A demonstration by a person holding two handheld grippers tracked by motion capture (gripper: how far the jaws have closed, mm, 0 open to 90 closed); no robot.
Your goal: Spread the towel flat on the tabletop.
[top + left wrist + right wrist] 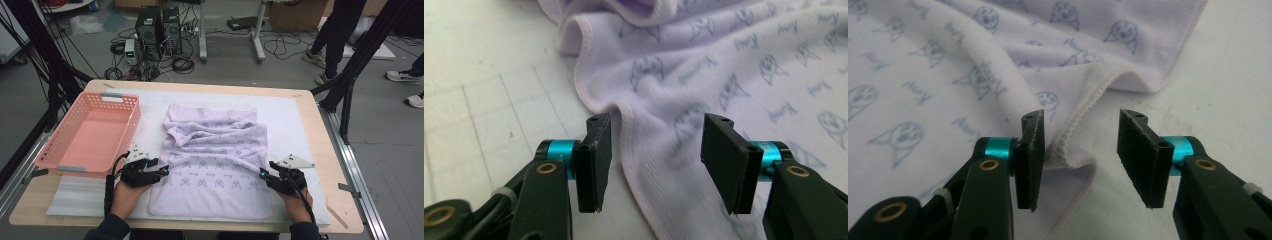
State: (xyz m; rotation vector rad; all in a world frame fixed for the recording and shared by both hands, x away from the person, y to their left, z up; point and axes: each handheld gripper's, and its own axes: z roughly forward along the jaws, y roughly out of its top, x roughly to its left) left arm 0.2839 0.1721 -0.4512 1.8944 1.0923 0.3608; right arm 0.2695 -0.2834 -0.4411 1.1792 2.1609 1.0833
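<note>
A pale lilac cloth [212,160] printed with small blue animal faces lies rumpled on the white mat, its far part folded over. My left gripper [162,172] sits at the cloth's left edge. In the left gripper view the jaws stand open around that hemmed edge [634,150], with the left gripper [655,160] gripping nothing. My right gripper [264,176] sits at the cloth's right edge. There the right gripper [1080,160] is open too, a raised fold of the hem [1075,145] lying between the jaws.
A pink plastic basket [75,162] stands at the left of the table, close to my left hand. White mat [295,120] covers most of the wooden tabletop. Beyond the table are computers [157,27], cables and people's legs [335,35].
</note>
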